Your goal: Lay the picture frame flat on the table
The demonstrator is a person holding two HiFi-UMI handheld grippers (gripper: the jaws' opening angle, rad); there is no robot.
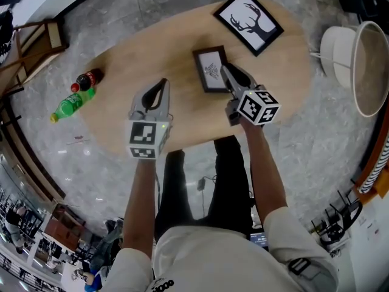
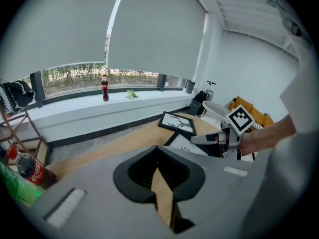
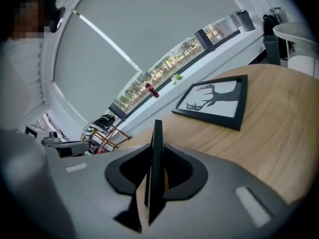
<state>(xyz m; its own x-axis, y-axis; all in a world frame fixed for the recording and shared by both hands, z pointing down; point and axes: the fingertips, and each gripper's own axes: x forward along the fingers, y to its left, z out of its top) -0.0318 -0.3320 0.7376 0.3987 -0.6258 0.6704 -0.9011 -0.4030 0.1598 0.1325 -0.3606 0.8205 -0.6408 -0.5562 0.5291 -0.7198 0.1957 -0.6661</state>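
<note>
The picture frame (image 1: 209, 69) is near the middle of the wooden tabletop (image 1: 152, 53), with its printed face tipped up toward the head camera. It is not lying flat. The right claw's own view shows it edge-on and upright between the jaws. Whether its lower edge touches the wood is hard to tell.

The right claw (image 1: 228, 75) is clenched on the side of the frame nearest the person, one pad on each face. The right forearm (image 1: 262, 163) reaches forward over the near edge of the tabletop, and the claw slopes down toward the frame.

The left claw (image 1: 161, 85) hangs over bare wood, to the left of the frame and apart from it. It also points forward and down, with its tips together and nothing between them.

A bigger deer picture (image 1: 248, 21) lies flat beyond the held frame, toward the far right rim. Off the left end of the tabletop, a cola bottle (image 1: 87, 79) and a green bottle (image 1: 72, 105) lie on the stone floor.
</note>
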